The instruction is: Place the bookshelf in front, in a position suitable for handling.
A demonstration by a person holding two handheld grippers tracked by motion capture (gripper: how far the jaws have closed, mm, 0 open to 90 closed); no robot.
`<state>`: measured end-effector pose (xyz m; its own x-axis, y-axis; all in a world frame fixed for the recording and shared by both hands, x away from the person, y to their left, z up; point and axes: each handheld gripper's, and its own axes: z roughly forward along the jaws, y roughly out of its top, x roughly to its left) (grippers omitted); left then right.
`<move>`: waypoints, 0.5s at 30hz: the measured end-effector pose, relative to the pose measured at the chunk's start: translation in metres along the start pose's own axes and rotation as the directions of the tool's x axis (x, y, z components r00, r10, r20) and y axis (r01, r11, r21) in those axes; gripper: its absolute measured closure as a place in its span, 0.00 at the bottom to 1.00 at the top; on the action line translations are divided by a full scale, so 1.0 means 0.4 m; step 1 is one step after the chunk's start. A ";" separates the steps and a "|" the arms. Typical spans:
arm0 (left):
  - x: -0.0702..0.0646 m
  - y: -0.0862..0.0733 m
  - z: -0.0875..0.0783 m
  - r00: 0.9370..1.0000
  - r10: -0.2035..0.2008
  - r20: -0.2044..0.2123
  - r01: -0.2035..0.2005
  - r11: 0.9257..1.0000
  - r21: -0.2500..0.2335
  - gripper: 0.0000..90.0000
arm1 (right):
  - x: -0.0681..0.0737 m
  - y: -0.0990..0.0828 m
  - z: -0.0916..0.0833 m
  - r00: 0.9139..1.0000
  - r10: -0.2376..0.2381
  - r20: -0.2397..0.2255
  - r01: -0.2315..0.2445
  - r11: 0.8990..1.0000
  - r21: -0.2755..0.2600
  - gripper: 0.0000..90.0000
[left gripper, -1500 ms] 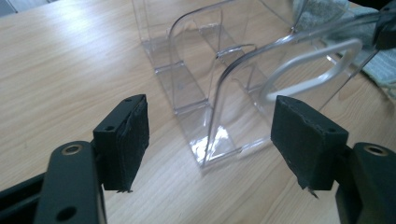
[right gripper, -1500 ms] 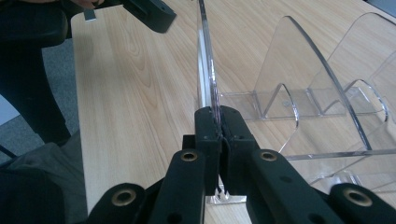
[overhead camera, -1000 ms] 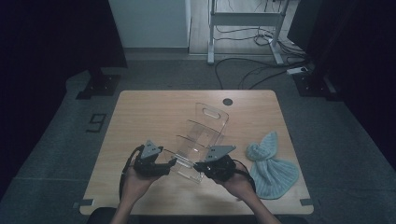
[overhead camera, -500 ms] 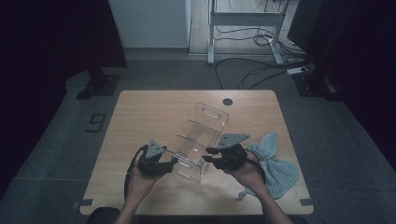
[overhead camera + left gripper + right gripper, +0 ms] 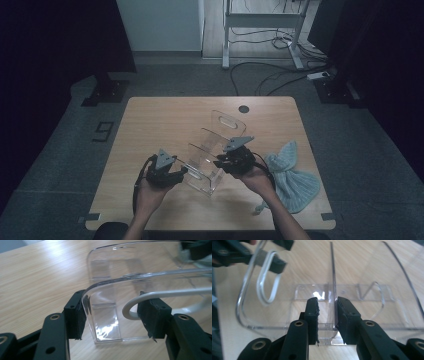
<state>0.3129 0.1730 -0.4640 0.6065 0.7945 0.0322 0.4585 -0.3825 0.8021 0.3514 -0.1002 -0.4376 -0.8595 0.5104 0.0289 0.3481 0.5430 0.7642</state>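
Left gripper (image 5: 113, 322) closing around clear acrylic rack (image 5: 212, 150) end wall, right gripper (image 5: 327, 315) narrow astride middle divider (image 5: 332, 277).

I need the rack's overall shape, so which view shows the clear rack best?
High view: the whole rack on the table. Left gripper view gives one end panel close up; right gripper view a divider and the base.

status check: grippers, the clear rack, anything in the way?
Left gripper straddles the clear acrylic rack's end panel, jaws just closing, pads not clearly pressing. Right gripper straddles a middle divider, jaws closing, gap visible. Blue cloth beside it, clear of the work.
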 end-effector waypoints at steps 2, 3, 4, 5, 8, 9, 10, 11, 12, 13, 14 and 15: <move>0.002 -0.002 0.000 1.000 -0.006 0.005 0.006 1.000 -0.004 0.47 | 0.007 0.003 0.000 1.000 -0.014 -0.011 0.014 1.000 0.002 0.71; 0.002 -0.001 0.000 1.000 -0.004 0.003 0.004 1.000 -0.004 0.47 | 0.011 0.004 -0.004 1.000 -0.019 -0.010 0.019 1.000 0.003 0.66; 0.002 -0.001 0.000 1.000 -0.003 0.003 0.003 1.000 -0.002 0.47 | 0.013 0.005 -0.011 1.000 -0.023 0.002 0.023 1.000 0.003 0.62; 0.002 -0.001 0.000 1.000 -0.002 0.004 0.002 1.000 -0.003 0.47 | 0.013 0.004 -0.021 1.000 -0.028 0.006 0.028 1.000 0.000 0.58; 0.004 -0.002 0.000 1.000 0.000 0.009 0.000 1.000 -0.003 0.47 | 0.002 -0.006 -0.071 0.999 -0.022 0.042 0.023 1.000 -0.021 0.49; 0.004 -0.002 0.000 1.000 0.000 0.010 0.000 1.000 -0.004 0.47 | -0.008 -0.014 -0.094 0.998 -0.007 0.055 0.008 1.000 -0.023 0.45; 0.004 -0.001 0.000 1.000 0.000 0.009 0.000 1.000 -0.004 0.47 | -0.014 -0.020 -0.108 0.998 0.002 0.068 0.000 1.000 -0.020 0.42; 0.004 -0.002 0.000 1.000 0.000 0.009 0.000 1.000 -0.003 0.47 | -0.022 -0.031 -0.125 0.996 0.009 0.091 -0.008 1.000 -0.016 0.39; 0.004 -0.002 0.000 1.000 0.001 0.010 -0.001 1.000 -0.003 0.47 | -0.031 -0.043 -0.142 0.994 0.012 0.110 -0.012 1.000 -0.008 0.37; 0.005 -0.002 0.000 1.000 0.000 0.011 0.000 1.000 -0.003 0.47 | -0.042 -0.061 -0.162 0.991 0.018 0.136 -0.018 1.000 0.001 0.37; 0.005 -0.002 0.000 1.000 0.000 0.012 0.000 1.000 -0.005 0.47 | -0.049 -0.074 -0.174 0.988 0.026 0.151 -0.026 1.000 0.002 0.37; 0.005 -0.002 0.000 1.000 0.001 0.012 -0.001 1.000 -0.005 0.47 | -0.059 -0.092 -0.188 0.985 0.039 0.167 -0.040 0.999 0.005 0.36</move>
<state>0.3139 0.1748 -0.4646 0.6149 0.7882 0.0254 0.4549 -0.3808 0.8050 0.3306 -0.1824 -0.4179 -0.7706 0.6353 -0.0497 0.3844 0.5255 0.7590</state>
